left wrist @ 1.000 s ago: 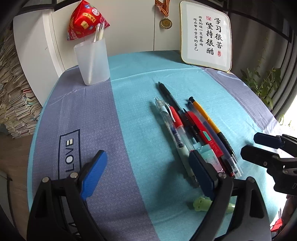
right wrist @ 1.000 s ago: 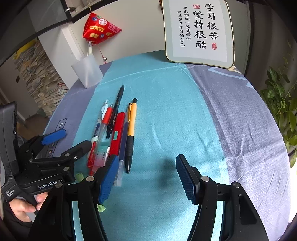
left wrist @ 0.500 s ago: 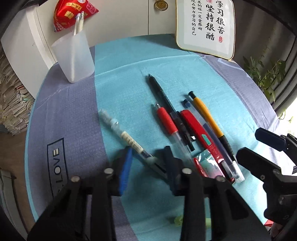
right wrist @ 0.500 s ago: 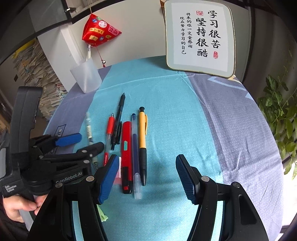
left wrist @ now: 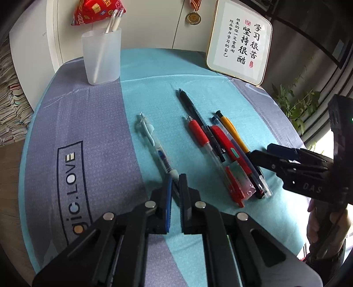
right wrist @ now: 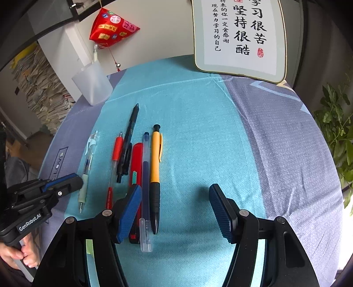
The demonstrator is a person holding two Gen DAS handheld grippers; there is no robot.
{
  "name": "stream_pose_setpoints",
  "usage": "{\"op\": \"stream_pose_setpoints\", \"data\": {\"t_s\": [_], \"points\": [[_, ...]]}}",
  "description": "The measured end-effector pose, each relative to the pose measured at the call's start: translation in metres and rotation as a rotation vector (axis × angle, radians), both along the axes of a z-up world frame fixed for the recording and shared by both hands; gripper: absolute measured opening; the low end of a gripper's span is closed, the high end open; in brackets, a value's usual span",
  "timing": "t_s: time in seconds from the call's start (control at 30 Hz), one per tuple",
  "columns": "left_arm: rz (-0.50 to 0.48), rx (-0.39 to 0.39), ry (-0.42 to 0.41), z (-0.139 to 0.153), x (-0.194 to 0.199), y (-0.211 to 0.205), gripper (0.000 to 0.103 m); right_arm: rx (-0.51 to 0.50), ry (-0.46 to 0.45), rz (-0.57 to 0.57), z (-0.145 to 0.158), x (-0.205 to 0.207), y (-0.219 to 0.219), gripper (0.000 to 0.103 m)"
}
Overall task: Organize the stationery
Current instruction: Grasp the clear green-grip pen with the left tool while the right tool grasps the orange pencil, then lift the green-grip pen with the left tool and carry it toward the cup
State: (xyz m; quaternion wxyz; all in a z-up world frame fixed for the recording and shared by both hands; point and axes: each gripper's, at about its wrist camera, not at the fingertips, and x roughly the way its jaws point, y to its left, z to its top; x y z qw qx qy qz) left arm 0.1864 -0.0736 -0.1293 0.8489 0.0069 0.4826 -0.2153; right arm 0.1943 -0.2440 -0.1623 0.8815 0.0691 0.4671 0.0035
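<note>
My left gripper (left wrist: 175, 178) is shut on the tip end of a clear pen (left wrist: 154, 143) with a white clip, which lies alone on the teal cloth, left of the other pens. From the right wrist, the same clear pen (right wrist: 89, 154) passes between the left gripper's (right wrist: 75, 180) pads. A red gel pen (right wrist: 117, 150), black pen (right wrist: 130, 132), flat red pen (right wrist: 136, 159), clear blue pen (right wrist: 145, 172) and yellow pencil (right wrist: 155, 154) lie side by side. My right gripper (right wrist: 176, 209) hangs open over their near ends, holding nothing. A frosted cup (left wrist: 101, 55) with two pens stands at the far left.
A framed calligraphy plaque (left wrist: 240, 42) leans at the table's back right. A red pouch (right wrist: 112, 26) and a medal (left wrist: 193, 17) hang on the wall behind. Paper stacks (right wrist: 39, 84) stand to the left and a plant (right wrist: 337, 123) to the right.
The left gripper has closed on the clear pen, which now lies apart to the left of the cluster. The right gripper has shifted a little over the pens and stays open.
</note>
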Motion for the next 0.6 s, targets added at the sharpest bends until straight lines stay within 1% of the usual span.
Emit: {"op": "stream_pose_setpoints", "data": {"t_s": [0.17,0.23,0.27,0.3,0.33,0.37,0.4,0.47,0.53,0.57,0.6], "points": [[0.000,-0.009,0.002,-0.002,-0.006,0.008,0.003,-0.081,0.025,0.015,-0.001,0.016,0.010,0.064],[-0.005,-0.017,0.009,-0.003,-0.004,0.008,0.003,-0.093,0.023,0.024,0.001,0.018,0.016,0.055],[-0.006,-0.019,0.012,-0.003,-0.003,0.008,0.003,-0.102,0.019,0.038,0.002,0.017,0.020,0.044],[-0.010,-0.021,0.014,-0.003,-0.003,0.007,0.003,-0.119,0.016,0.051,0.003,0.017,0.024,0.030],[-0.013,-0.025,0.017,-0.003,-0.002,0.008,0.004,-0.140,0.013,0.058,0.004,0.016,0.027,0.023],[-0.013,-0.031,0.023,-0.003,-0.001,0.008,0.005,-0.143,0.028,0.074,0.000,0.016,0.029,0.018],[-0.012,-0.035,0.029,-0.003,0.000,0.007,0.007,-0.157,0.024,0.083,-0.002,0.015,0.032,0.013],[-0.015,-0.044,0.039,-0.003,0.003,0.006,0.008,-0.196,0.008,0.090,-0.004,0.010,0.037,0.013],[-0.008,-0.041,0.045,-0.003,0.004,0.005,0.014,-0.190,0.006,0.086,-0.005,0.006,0.036,0.013],[0.005,-0.029,0.047,-0.003,0.005,0.004,0.026,-0.184,0.001,0.084,-0.005,0.004,0.035,0.011],[0.015,-0.013,0.051,-0.004,0.007,0.003,0.034,-0.176,-0.005,0.082,-0.005,0.001,0.034,0.011]]}}
